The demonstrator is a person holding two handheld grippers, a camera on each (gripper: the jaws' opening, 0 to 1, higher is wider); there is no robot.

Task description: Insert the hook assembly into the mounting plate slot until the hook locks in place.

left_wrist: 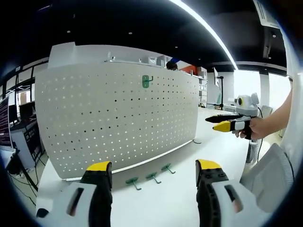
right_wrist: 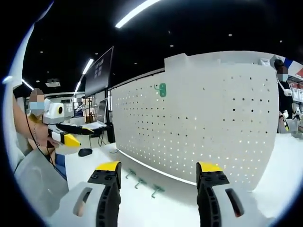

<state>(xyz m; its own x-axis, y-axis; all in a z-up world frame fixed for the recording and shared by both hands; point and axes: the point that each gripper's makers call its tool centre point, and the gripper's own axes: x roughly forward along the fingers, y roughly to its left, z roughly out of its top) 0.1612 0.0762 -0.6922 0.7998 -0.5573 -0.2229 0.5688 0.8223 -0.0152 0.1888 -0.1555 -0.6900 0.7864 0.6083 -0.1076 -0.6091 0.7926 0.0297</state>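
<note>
— White tabletop (left_wrist: 189, 156) all the way out, dark ceiling with a light strip above, and that big white pegboard (left_wrist: 118, 118) standing upright across the middle of both views. Plenty of bare surface in front of it.

— Where are the hooks?

— One green hook (left_wrist: 147, 81) is hanging on the board already, high up and about centre in the left gripper view. Three more green hooks (left_wrist: 150, 177) lie in a row on the table at the foot of the board, low centre; in the right gripper view they sit low, just left of centre (right_wrist: 140, 183).

— And the grippers?

— Left gripper (left_wrist: 154, 172) has its jaws spread wide, nothing between them, hanging back from the hooks. Right gripper (right_wrist: 157, 172) is the same: wide open, empty. Seen from the left gripper view, it sits at right of frame (left_wrist: 227, 122), held in a hand (left_wrist: 258, 128), well clear of the board.

— So what would you do?

— I'd say picking up comes first. Take a loose hook by its stem so the prongs stay free, square it to the holes, and push straight in until it seats.

— Anything in the way?

— Little, I think. The board's lower edge is close behind the hooks, so come in from the front. The table edges lie well away at left and right.
</note>
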